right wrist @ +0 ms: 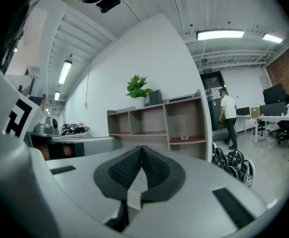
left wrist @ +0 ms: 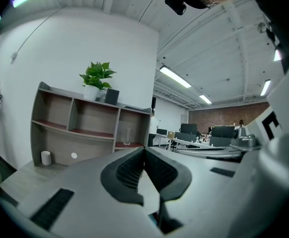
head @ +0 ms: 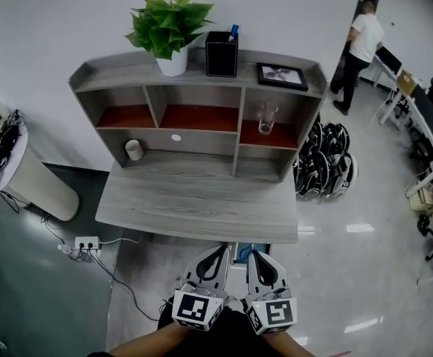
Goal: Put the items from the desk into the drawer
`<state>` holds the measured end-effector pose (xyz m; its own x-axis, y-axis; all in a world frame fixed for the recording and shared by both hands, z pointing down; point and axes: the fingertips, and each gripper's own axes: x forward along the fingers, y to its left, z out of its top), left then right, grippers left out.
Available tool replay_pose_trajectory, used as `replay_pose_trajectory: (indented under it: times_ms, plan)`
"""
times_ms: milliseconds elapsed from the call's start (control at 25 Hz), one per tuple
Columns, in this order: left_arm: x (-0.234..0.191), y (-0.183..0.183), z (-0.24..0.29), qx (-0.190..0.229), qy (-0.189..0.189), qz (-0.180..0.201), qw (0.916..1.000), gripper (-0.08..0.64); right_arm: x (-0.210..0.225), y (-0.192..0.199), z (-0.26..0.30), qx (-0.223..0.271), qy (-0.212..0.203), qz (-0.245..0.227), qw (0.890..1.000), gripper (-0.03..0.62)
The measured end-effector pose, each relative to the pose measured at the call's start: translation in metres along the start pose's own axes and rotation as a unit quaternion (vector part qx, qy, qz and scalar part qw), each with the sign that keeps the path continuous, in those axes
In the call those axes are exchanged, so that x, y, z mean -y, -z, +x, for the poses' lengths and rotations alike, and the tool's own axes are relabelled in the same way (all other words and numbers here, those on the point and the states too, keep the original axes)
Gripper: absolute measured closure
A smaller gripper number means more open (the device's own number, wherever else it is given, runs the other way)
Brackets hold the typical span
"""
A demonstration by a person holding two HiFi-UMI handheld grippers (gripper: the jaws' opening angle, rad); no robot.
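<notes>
Facing a grey wood-grain tabletop point(head: 194, 207), flat and bare across the front, with a matching three-bay shelf unit point(head: 235, 146) lined in red at its back. Holding the left claw point(head: 222, 251) and right claw point(head: 251, 256) level and side by side just short of the near edge, both pinched shut on nothing, ribbed dark pads together.

Everything to be stowed lies ahead, well apart from both claws:
- On top, a leafy green plant in a white pot point(head: 168, 24), a black square pen holder point(head: 222, 53) and a dark picture frame point(head: 282, 75).
- In the right bay, nearer the right claw, an upright clear glass point(head: 267, 117).
- At back left, nearer the left claw, a small upright white cylindrical cup point(head: 134, 149), smooth and probably easy to pinch.

Cannot make out the drawer.
</notes>
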<state>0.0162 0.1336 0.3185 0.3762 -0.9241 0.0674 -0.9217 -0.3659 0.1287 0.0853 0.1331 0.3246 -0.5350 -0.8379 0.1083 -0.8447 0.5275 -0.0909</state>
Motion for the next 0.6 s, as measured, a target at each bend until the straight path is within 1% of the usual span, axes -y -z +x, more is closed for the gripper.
replay_pose_trajectory:
  times_ms: [160, 360, 600]
  plan:
    - [0.0005, -0.0009, -0.0014, 0.002, -0.002, 0.005, 1.0, 0.547, -0.0007, -0.0008, 0.0001, 0.002, 0.0, -0.004, 1.0, 0.575]
    - [0.0004, 0.003, -0.0027, -0.005, -0.001, -0.001, 1.0, 0.548, -0.0038, -0.0056, -0.0044, 0.007, 0.004, -0.009, 1.0, 0.575]
    - [-0.0019, 0.0084, -0.0001, -0.01, 0.007, 0.017, 0.9998, 0.546, -0.0018, -0.0035, -0.0017, 0.008, 0.009, -0.009, 1.0, 0.575]
